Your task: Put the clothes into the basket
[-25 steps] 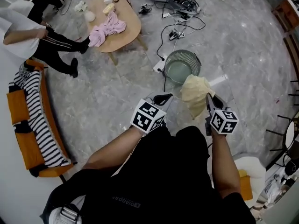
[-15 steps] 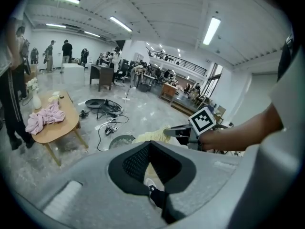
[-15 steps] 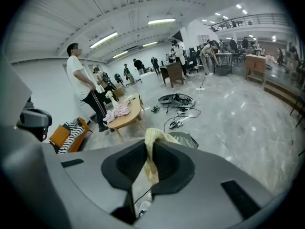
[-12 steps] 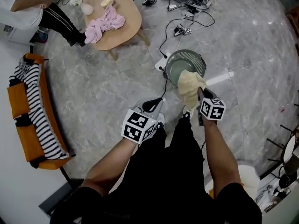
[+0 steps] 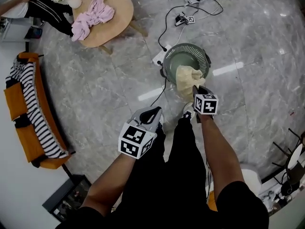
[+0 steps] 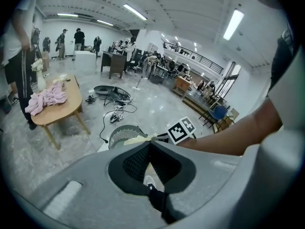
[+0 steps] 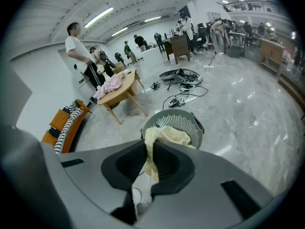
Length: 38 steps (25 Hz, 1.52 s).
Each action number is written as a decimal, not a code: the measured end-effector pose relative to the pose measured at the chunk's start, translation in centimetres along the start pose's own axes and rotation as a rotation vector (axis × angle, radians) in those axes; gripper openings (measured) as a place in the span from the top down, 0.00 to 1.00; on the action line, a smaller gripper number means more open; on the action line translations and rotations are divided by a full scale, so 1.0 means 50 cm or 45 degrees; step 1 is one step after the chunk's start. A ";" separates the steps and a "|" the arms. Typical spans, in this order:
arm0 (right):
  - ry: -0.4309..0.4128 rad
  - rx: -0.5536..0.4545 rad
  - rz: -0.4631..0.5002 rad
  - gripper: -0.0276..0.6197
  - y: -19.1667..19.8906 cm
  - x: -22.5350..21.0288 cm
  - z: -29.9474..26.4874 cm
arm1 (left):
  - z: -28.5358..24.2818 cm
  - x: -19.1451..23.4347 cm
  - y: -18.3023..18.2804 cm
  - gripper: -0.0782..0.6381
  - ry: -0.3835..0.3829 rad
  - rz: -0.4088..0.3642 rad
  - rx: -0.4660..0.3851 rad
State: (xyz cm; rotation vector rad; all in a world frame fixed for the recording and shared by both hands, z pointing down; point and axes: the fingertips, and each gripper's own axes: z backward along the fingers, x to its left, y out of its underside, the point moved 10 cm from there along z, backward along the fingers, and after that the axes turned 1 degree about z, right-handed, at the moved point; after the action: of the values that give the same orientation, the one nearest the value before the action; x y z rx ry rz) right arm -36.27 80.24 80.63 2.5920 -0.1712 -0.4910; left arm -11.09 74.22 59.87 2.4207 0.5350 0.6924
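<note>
A round grey slatted basket stands on the marble floor in front of me. My right gripper is shut on a pale yellow cloth, which hangs over the near half of the basket's mouth. In the right gripper view the cloth rises between the gripper's pads, with the basket just beyond. My left gripper hovers lower left of the basket, shut with nothing in it; in its own view the tips meet. Pink clothes lie on the wooden table.
An orange sofa with a striped garment stands at the left. Cables and a power strip lie on the floor behind the basket. A person's legs are by the table. My own legs and shoes are directly below the grippers.
Both grippers have sunk. The right one carried the yellow cloth forward and down, from in front of the basket to over its mouth. The left gripper dropped back toward my knee.
</note>
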 end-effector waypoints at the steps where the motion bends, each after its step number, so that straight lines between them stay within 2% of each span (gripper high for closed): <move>1: 0.001 0.031 0.015 0.88 0.009 -0.007 -0.021 | -0.011 0.003 0.002 0.89 -0.006 0.015 0.006; 10: 0.017 0.255 0.073 0.88 0.088 -0.051 -0.164 | -0.056 0.041 0.028 0.89 -0.058 0.099 0.059; 15: 0.048 0.403 0.115 0.88 0.126 -0.054 -0.201 | -0.057 0.051 0.038 0.89 -0.064 0.114 0.078; 19: 0.030 0.533 0.135 0.88 0.180 -0.045 -0.217 | -0.055 0.055 0.045 0.89 -0.047 0.107 0.086; 27: 0.019 0.594 0.130 0.88 0.257 -0.034 -0.217 | -0.047 0.056 0.068 0.89 -0.025 0.085 0.099; 28: 0.017 0.592 0.126 0.85 0.261 -0.033 -0.215 | -0.043 0.057 0.070 0.89 -0.022 0.083 0.099; 30: 0.029 0.589 0.134 0.57 0.264 -0.029 -0.209 | -0.034 0.058 0.074 0.89 -0.018 0.079 0.097; 31: 0.036 0.593 0.137 0.55 0.265 -0.027 -0.204 | -0.029 0.059 0.076 0.89 -0.016 0.077 0.095; 38: 0.109 0.577 0.124 0.55 0.269 -0.019 -0.148 | 0.002 0.051 0.079 0.89 0.006 0.059 0.073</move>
State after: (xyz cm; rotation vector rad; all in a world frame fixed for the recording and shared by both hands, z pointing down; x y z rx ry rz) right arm -34.80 72.03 93.56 3.0193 -0.4199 -0.3343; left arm -8.18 72.44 63.10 2.4929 0.5084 0.7114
